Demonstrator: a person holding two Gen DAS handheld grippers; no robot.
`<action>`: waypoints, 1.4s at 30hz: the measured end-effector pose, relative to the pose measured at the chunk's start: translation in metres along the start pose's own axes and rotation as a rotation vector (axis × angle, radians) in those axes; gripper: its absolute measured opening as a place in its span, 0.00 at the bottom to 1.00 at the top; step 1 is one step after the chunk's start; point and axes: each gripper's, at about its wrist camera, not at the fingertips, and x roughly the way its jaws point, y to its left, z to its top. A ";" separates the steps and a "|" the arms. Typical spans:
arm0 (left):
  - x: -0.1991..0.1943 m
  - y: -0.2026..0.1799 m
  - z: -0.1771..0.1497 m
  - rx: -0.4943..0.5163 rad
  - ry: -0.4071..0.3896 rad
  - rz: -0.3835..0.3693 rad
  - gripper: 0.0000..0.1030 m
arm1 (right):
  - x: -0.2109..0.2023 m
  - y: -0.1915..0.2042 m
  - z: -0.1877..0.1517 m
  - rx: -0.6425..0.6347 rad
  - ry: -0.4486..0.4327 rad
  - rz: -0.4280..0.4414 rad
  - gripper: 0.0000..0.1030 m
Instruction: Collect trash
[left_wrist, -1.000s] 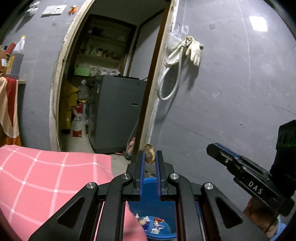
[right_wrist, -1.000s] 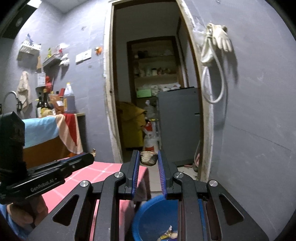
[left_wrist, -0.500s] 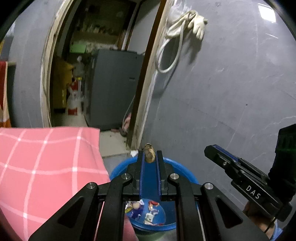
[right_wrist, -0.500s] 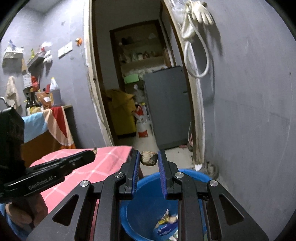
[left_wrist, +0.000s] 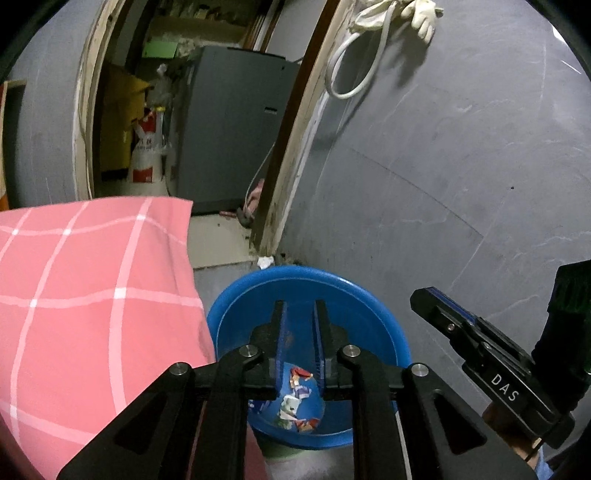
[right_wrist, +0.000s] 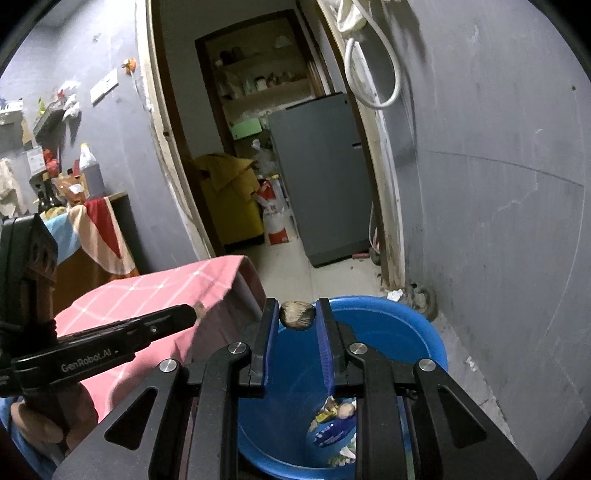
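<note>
The left claw (left_wrist: 299, 314) hangs over the blue bin (left_wrist: 369, 295), its fingers a narrow gap apart with nothing between them. Wrappers (left_wrist: 295, 402) lie at the bottom of the bin, so some trash is already collected. I cannot pick out a freshly dropped piece among them.

The right claw (right_wrist: 297, 314) hangs above the near rim of the same bin (right_wrist: 406, 325), gripping a small brown nut-like scrap (right_wrist: 297, 314) between its fingertips. This piece is not yet in the bin. Opening the claw here would probably let it fall inside, though it sits close to the rim and could bounce out.

The pink checked cloth (left_wrist: 92, 295) covers the surface just beside the bin. No trash shows on the part in view, but much of it is out of frame, so whether more remains I cannot tell.
</note>
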 end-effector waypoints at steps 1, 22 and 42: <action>0.001 0.002 0.000 -0.006 0.005 0.000 0.17 | 0.001 -0.001 0.000 0.002 0.003 0.000 0.19; -0.061 0.020 0.001 -0.063 -0.124 0.049 0.66 | -0.032 0.017 0.015 -0.039 -0.074 -0.024 0.53; -0.168 0.018 -0.034 0.001 -0.353 0.152 0.98 | -0.098 0.058 0.005 -0.038 -0.171 -0.016 1.00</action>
